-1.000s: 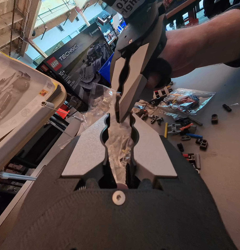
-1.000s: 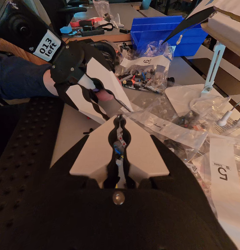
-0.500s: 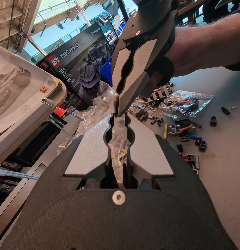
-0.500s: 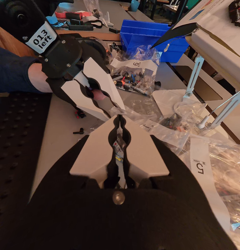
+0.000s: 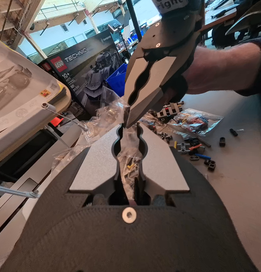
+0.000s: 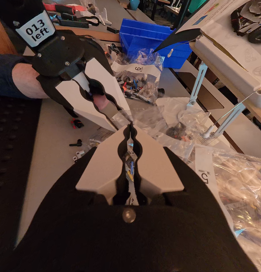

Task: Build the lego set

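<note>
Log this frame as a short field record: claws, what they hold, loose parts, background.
left claw: open, fingers either side of clear plastic bag
right claw: shut on the bag's edge
loose parts: scattered on grey table
background: set box, blue bin
other bags: numbered bag, unopened

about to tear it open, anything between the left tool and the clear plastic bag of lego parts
Nothing visible: the clear plastic bag of lego parts lies between the fingers of the left tool, with the right tool pinching its edge ahead.
</note>
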Demonstrator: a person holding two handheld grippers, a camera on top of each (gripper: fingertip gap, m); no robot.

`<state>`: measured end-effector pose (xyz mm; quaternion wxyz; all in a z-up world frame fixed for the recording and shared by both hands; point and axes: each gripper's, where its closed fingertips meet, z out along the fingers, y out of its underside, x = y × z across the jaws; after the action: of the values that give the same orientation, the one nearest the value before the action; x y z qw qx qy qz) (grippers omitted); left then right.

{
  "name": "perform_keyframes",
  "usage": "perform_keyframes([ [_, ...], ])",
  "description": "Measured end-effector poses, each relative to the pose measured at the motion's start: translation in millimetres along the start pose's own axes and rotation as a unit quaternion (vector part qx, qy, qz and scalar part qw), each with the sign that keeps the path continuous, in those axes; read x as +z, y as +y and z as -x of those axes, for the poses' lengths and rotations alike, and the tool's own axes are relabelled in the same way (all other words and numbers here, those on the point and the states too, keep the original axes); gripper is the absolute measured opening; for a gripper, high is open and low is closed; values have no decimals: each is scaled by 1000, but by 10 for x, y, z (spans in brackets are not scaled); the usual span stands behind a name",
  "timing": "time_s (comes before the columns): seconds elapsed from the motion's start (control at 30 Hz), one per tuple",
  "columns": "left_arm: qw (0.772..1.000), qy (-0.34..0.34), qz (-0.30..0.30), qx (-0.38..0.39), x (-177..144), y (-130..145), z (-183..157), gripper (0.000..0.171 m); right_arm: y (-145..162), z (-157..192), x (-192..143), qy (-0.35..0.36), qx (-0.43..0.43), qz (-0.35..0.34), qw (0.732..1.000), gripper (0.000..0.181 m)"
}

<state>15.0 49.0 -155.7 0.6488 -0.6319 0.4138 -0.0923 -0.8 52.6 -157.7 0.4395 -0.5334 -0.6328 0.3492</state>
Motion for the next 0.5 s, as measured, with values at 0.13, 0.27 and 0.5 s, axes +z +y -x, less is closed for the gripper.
perform_keyframes([
  [0.13,999,13,-15,-30,-16,-40,-4,14,33,1,18,11,-20,16,1000,0],
  [0.27,997,29,-32,-61,-37,-82,-9,13,21,-1,13,18,-32,17,999,0],
  [0.5,995,33,-35,-88,-46,-74,27,2,46,15,37,24,-49,30,998,0],
])
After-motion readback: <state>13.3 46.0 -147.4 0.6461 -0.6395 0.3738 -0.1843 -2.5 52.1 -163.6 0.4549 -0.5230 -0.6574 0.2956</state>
